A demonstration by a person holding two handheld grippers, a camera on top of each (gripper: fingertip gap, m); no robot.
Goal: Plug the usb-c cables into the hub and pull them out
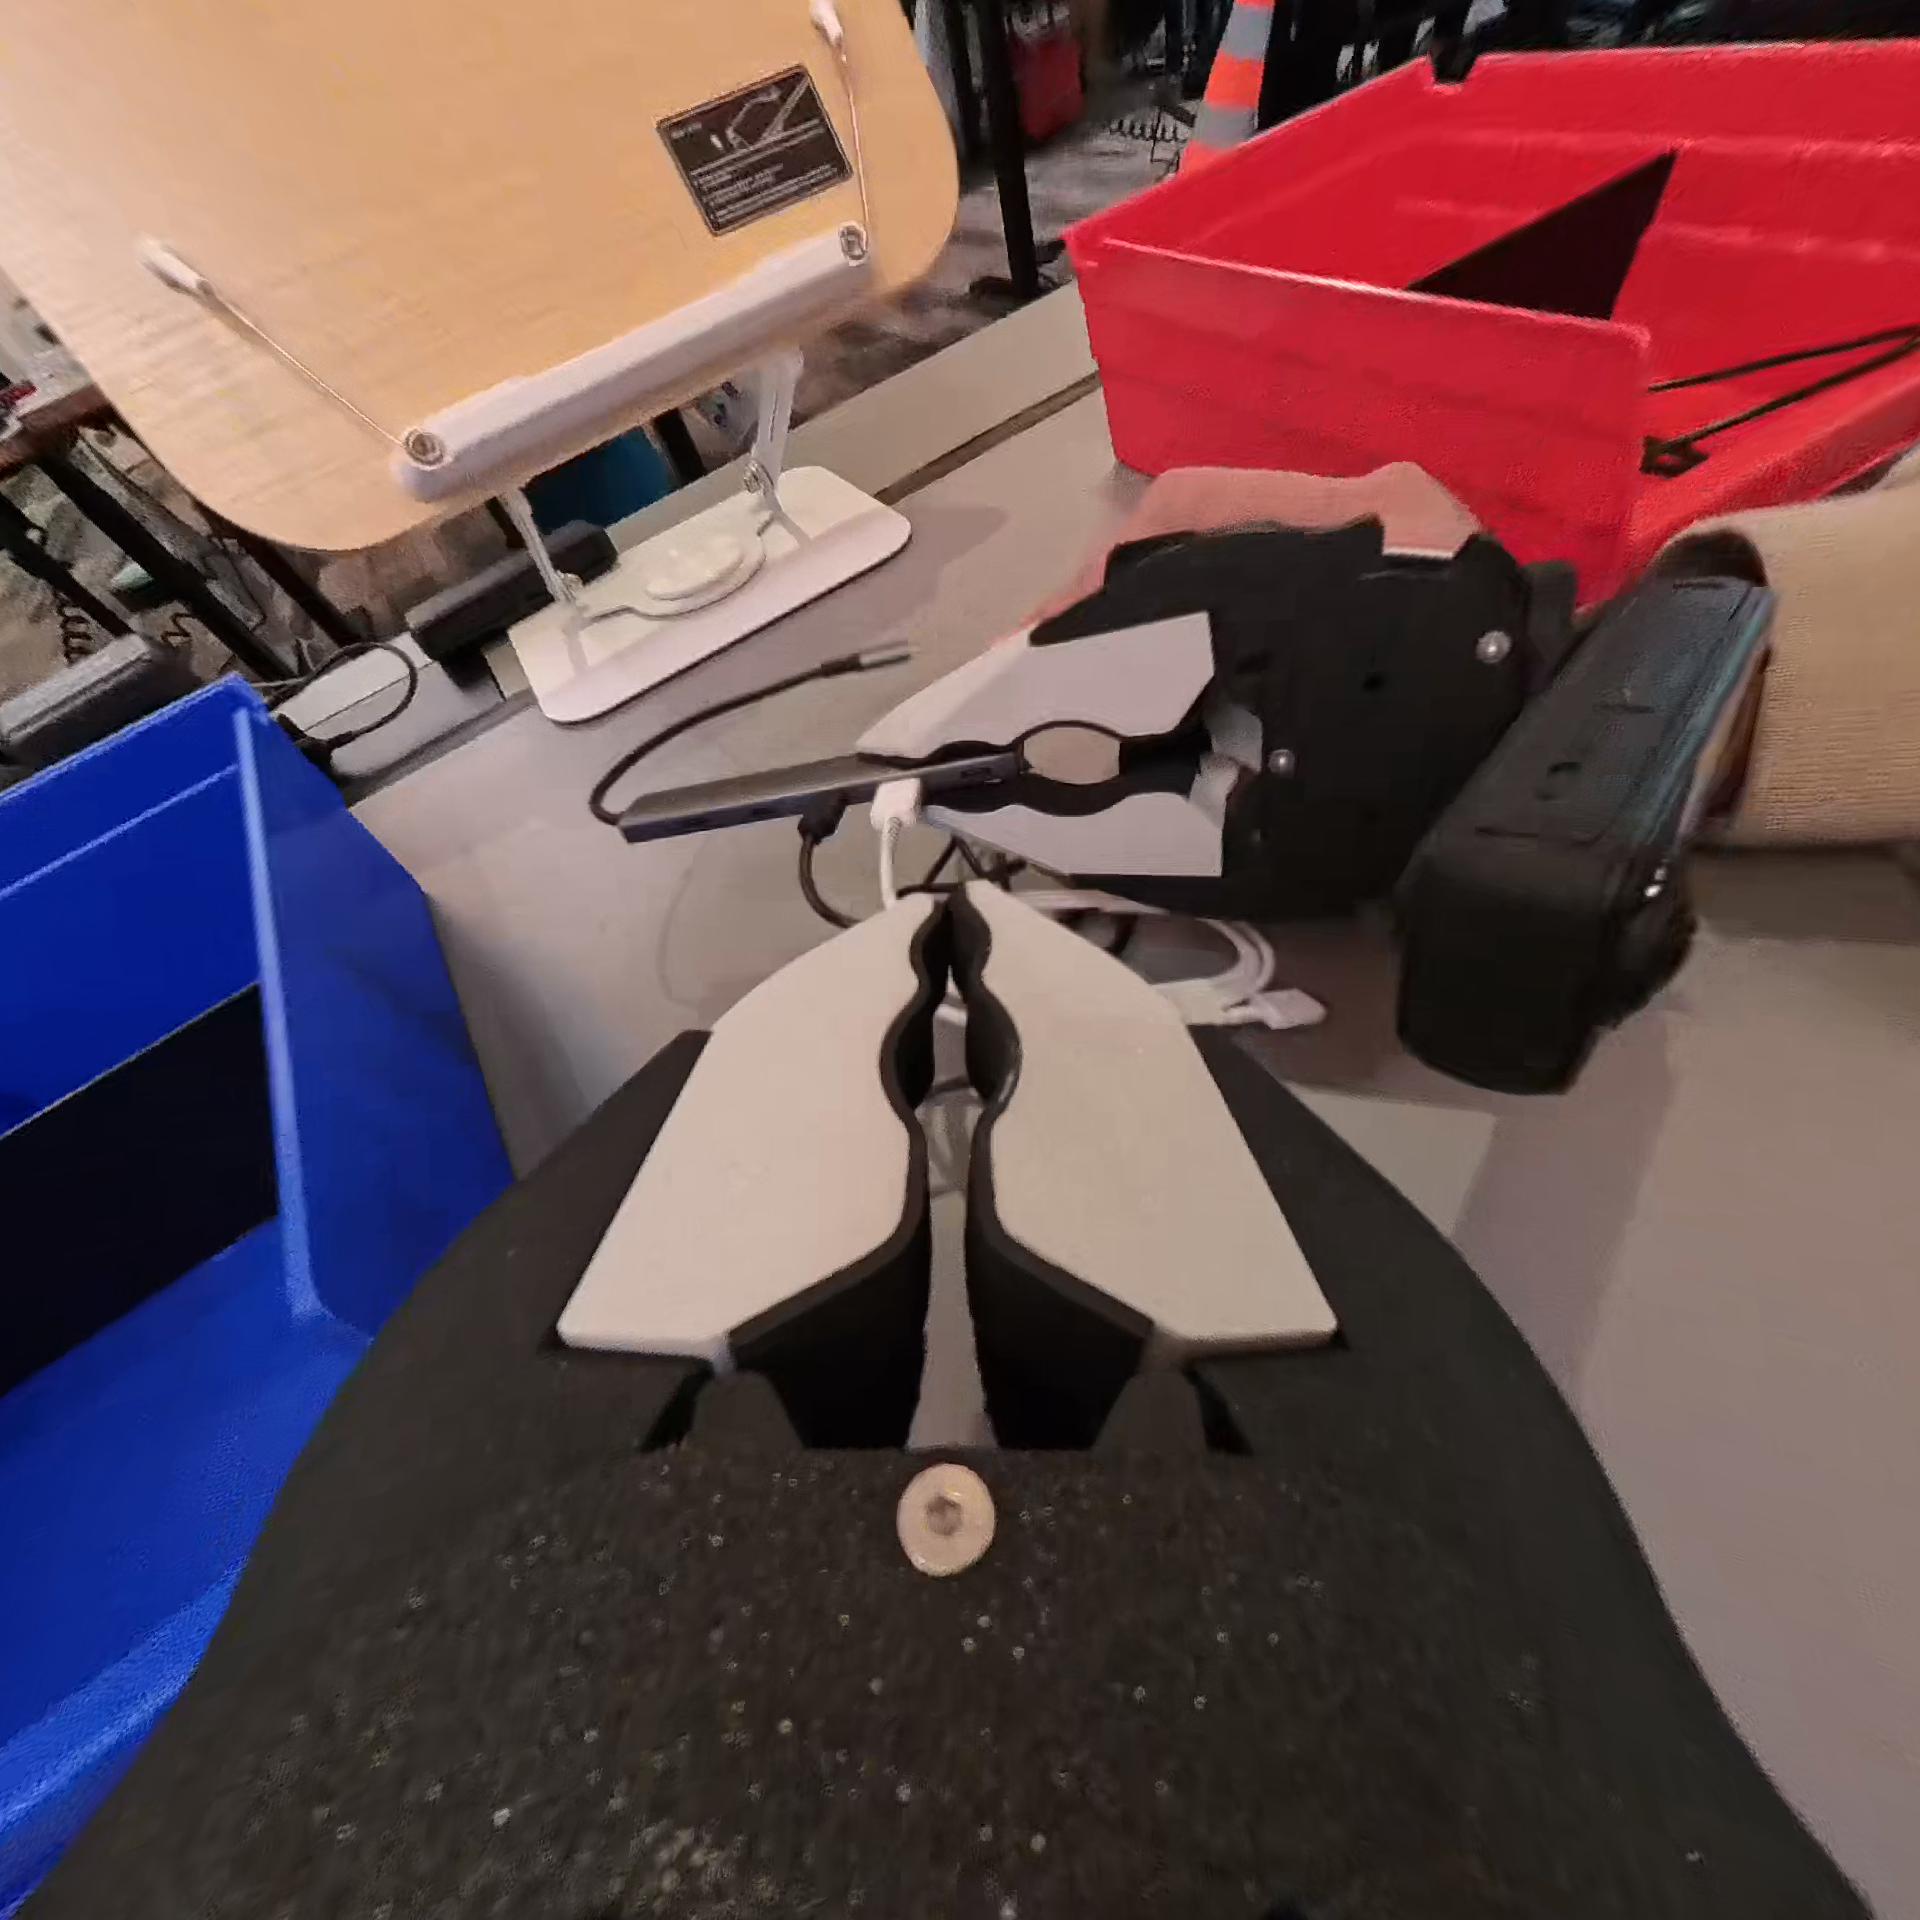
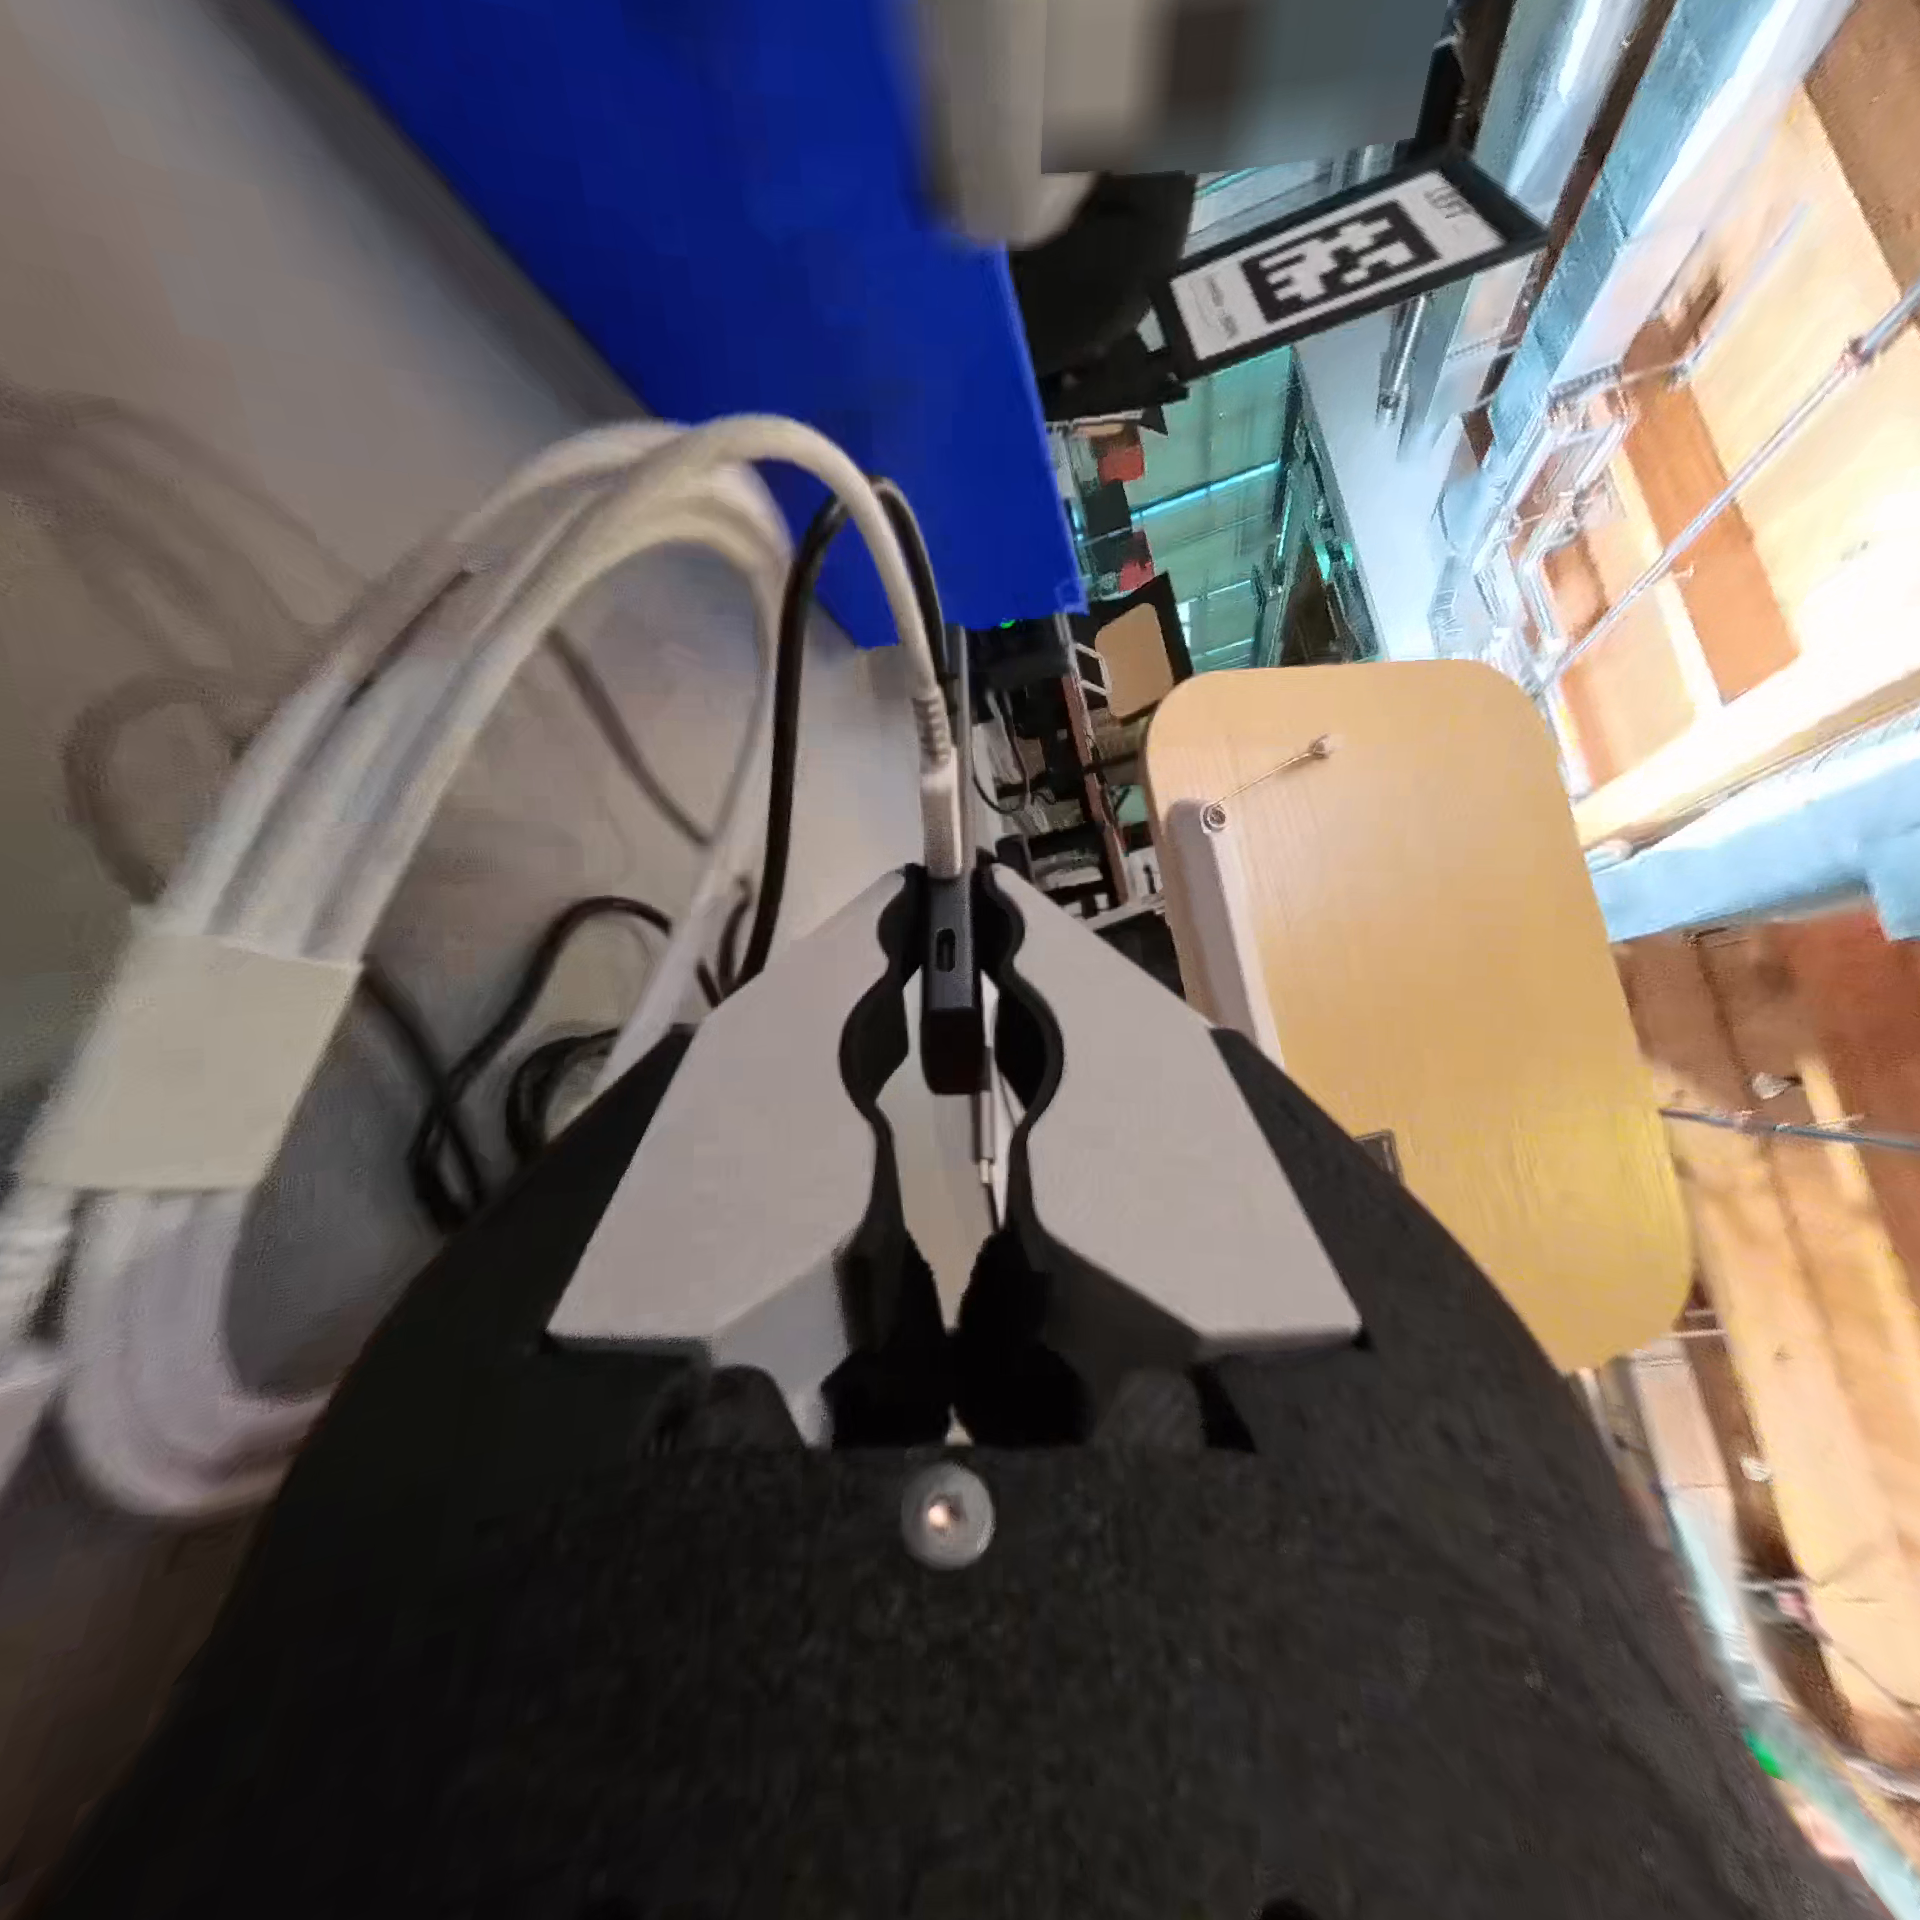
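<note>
A slim grey hub [image 1: 790,800] hangs above the grey table [image 1: 1558,1299]. My right gripper [image 1: 935,777], turned on its side, is shut on the hub's right end. A white usb-c plug [image 1: 897,808] and a black cable's plug [image 1: 816,828] sit in the hub's near side. In the right wrist view my right gripper [image 2: 951,878] clamps the hub [image 2: 948,956], with the white plug [image 2: 940,800] and the black cable [image 2: 800,623] just past the tips. My left gripper [image 1: 951,909] is shut just below the plugs. I cannot see anything between its tips.
A blue bin [image 1: 208,1039] stands at the left and a red bin [image 1: 1455,312] at the back right. A wooden stand [image 1: 468,208] on a white base is behind the hub. A black case [image 1: 1558,831] and a sleeve [image 1: 1849,675] are at the right. A bundled white cable [image 2: 208,1049] lies on the table. About 10 cm separates my left fingertips from my right.
</note>
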